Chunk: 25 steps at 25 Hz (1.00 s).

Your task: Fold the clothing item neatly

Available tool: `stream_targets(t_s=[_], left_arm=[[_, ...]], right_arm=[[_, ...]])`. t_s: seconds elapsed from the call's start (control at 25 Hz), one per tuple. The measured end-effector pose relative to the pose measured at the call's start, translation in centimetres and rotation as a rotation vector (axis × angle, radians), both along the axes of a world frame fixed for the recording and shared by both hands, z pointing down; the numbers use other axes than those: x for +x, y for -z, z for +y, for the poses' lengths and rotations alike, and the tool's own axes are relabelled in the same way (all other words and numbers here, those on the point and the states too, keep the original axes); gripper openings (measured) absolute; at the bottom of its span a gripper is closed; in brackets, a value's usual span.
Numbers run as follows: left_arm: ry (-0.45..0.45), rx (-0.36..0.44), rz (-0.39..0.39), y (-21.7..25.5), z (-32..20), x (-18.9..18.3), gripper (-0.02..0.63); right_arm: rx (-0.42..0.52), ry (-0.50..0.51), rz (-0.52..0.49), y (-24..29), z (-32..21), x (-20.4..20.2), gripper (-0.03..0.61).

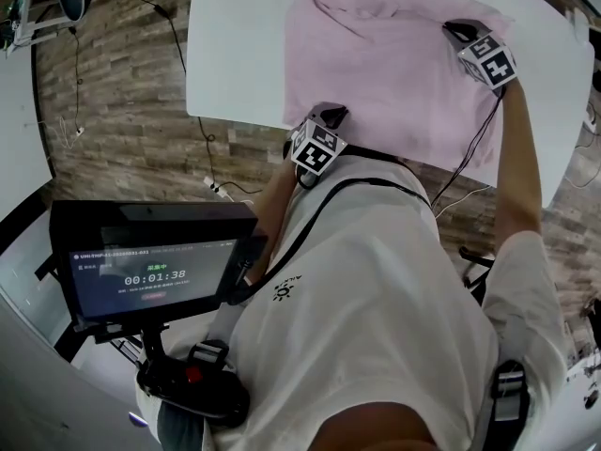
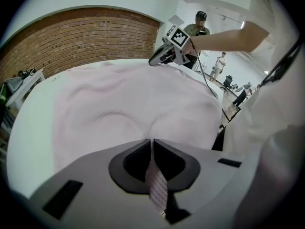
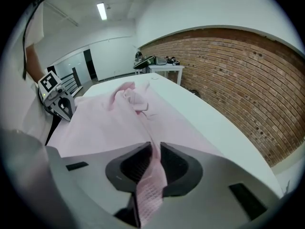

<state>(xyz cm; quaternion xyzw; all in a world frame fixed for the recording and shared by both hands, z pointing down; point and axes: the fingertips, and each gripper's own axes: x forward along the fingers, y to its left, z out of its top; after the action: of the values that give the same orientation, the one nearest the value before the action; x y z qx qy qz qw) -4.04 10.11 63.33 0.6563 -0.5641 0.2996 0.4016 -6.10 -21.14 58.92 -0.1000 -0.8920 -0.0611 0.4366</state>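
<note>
A pale pink garment point(image 1: 385, 73) lies spread on the white table point(image 1: 235, 45). My left gripper point(image 1: 331, 113) is at the garment's near edge, shut on a pinch of the pink cloth, which runs between its jaws in the left gripper view point(image 2: 151, 144). My right gripper point(image 1: 458, 32) is at the garment's right side, shut on a fold of the fabric point(image 3: 155, 149). In the right gripper view the garment point(image 3: 114, 120) stretches away to a bunched-up part point(image 3: 134, 97), with the left gripper point(image 3: 59, 104) at its left edge. The left gripper view shows the right gripper point(image 2: 161, 57) across the cloth point(image 2: 128, 104).
A dark monitor point(image 1: 150, 275) on a stand is at the lower left of the head view. Cables trail over the brick-patterned floor point(image 1: 122, 92). A brick wall point(image 3: 228, 75) runs beside the table, with a small white table point(image 3: 164, 67) against it. People point(image 2: 220, 63) stand far off.
</note>
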Motion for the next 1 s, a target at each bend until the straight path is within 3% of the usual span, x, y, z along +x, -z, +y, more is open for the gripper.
stream_targets(t_s=[0.04,0.08,0.2,0.32,0.4,0.48,0.64,0.72,0.84,1.0], left_arm=[[-0.002,-0.004,0.003,0.0,0.0,0.4,0.005],[0.001,-0.007,0.009,0.2,0.0,0.7,0.005],[0.047,0.028,-0.016,2.5,-0.8,0.2,0.005],[0.082,0.141,-0.160,6.4,-4.2,-3.4,0.005],[0.032,0.189,-0.260,7.1,-7.0,-5.8,0.005],[-0.054,0.215,-0.364,6.5,-9.8,-8.4,0.005],[-0.130,0.230,-0.553,5.5,-14.4,-14.3,0.005],[-0.121,0.203,-0.552,4.7,-15.1,-15.7,0.005],[-0.107,0.143,-0.490,2.5,-14.7,-17.1,0.005],[-0.067,0.146,-0.439,2.7,-14.5,-19.0,0.005]], right_arm=[[0.006,-0.019,-0.008,0.3,-0.4,0.4,0.082],[0.021,-0.043,-0.009,0.6,-1.0,1.2,0.100],[0.015,-0.097,-0.011,1.9,-1.8,3.5,0.100],[-0.020,-0.034,-0.035,3.3,0.9,3.7,0.099],[0.000,-0.003,-0.052,4.2,2.6,3.0,0.098],[-0.048,0.002,-0.053,4.7,4.6,2.0,0.098],[-0.078,-0.008,0.089,3.0,5.7,3.5,0.092],[-0.071,-0.120,0.106,2.3,3.9,6.4,0.024],[0.002,-0.362,0.069,0.2,-1.3,10.0,0.018],[0.029,-0.506,0.017,-0.8,-5.6,10.4,0.018]])
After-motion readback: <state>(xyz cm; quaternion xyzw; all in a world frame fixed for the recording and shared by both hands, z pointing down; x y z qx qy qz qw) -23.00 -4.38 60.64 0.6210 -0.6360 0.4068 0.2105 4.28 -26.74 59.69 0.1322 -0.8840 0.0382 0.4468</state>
